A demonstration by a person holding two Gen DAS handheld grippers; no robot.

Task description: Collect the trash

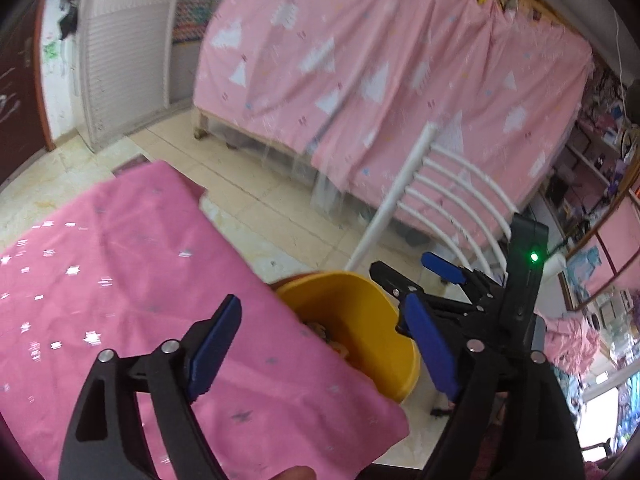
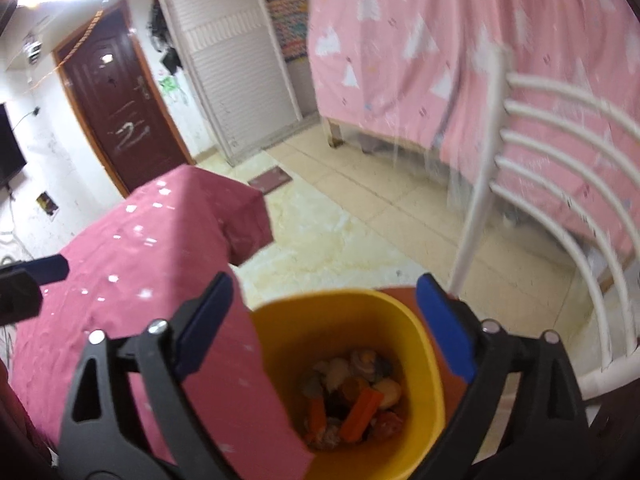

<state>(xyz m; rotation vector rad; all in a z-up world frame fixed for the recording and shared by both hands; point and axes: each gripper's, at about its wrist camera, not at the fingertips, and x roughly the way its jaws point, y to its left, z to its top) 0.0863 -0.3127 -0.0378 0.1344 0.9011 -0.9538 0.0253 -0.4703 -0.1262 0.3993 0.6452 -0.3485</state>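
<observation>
Right tool (image 2: pixel 324 328), blue pads spread and empty, hangs directly above the yellow plastic bin (image 2: pixel 424 364) of mixed trash (image 2: pixel 352 396); left tool (image 1: pixel 324 348), likewise spread, sits beside it over the pink-clothed desk (image 1: pixel 120 272).

Both grippers are angled downward. The left gripper (image 1: pixel 324 344) is seen with its blue-padded fingers (image 1: pixel 214 350) spread wide, nothing gripped. The right gripper (image 2: pixel 324 324) is likewise held wide open and empty

Left gripper (image 1: pixel 324 344) and right gripper (image 2: pixel 324 324): black plastic linkage arms, silver rivets, flat blue finger pads (image 1: pixel 214 350). Right gripper's black housing carries a green LED (image 1: pixel 533 257).
</observation>
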